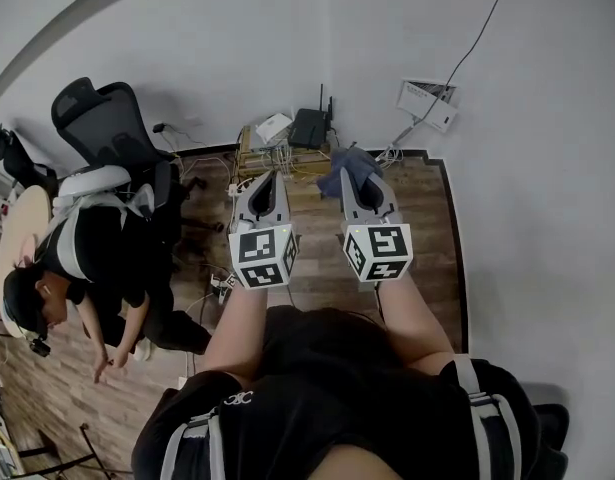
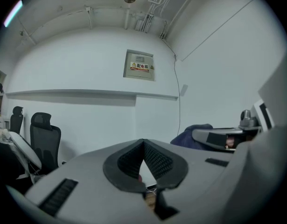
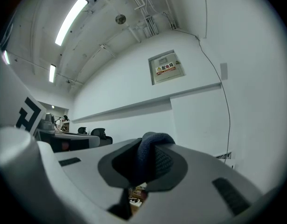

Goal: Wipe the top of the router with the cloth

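Note:
The black router [image 1: 309,128] with its upright antennas stands on a low wooden stand [image 1: 257,158] in the room's corner, among cables. My right gripper [image 1: 359,175] is held just in front of it, shut on a dark blue cloth [image 1: 347,168] that bunches at its tip. In the right gripper view the cloth [image 3: 150,146] fills the space between the jaws of that gripper [image 3: 150,148]. My left gripper [image 1: 265,180] hovers beside it to the left. Its jaws [image 2: 143,146] meet at the tips with nothing between them. The cloth [image 2: 192,133] also shows in the left gripper view, far right.
A person [image 1: 87,268] in black and white crouches on the wooden floor at the left. A black office chair [image 1: 112,128] stands behind that person. A white box [image 1: 427,103] hangs on the right wall with a cable. A power strip [image 1: 222,284] lies on the floor.

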### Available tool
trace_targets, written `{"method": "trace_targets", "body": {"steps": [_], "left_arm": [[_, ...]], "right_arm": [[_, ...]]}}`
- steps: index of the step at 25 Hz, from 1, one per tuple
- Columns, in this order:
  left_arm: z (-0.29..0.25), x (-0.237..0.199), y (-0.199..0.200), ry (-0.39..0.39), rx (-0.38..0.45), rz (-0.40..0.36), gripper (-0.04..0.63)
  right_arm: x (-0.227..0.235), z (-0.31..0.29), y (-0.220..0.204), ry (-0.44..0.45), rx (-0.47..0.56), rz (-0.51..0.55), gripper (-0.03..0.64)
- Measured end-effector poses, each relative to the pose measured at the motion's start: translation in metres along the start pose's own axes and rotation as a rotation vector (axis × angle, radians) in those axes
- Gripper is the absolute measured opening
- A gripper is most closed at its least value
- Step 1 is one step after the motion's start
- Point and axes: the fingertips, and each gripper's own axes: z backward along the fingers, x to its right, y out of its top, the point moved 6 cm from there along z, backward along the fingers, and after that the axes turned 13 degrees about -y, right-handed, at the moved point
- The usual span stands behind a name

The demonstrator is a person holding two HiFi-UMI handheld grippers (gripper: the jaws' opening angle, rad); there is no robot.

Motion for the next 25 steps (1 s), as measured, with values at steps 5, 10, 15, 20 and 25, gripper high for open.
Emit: {"method": "trace_targets", "body": {"steps": [5,10,15,20,25], "left_arm": [[-0.001,0.019,-0.006,0.014,-0.023,-0.024,-0.006],[-0.009,0.018,-0.008,0.017,-0.022,-0.005,-0.006],[-0.026,0.001,-0.024,0.016,-0.014,-0.003,-0.006],[-0.068,-0.032,-0.042,0.012,0.005,0.044,-0.006],[-0.118,-0.063,-0.045,0.005,-0.011,0.046,-0.006]], "right_arm": [[0.016,0.004,-0.003,0.031,-0.009,-0.012,0.023],[0.02,-0.002,-0.006,0.05,-0.008,-0.022,0.023],[0.019,-0.029,-0.019,0.055,-0.008,-0.01,0.023],[0.02,-0.073,-0.037,0.064,-0.014,0.031,0.023],[0.023,-0.132,-0.049,0.088,-0.048,0.02,0.023]]}}
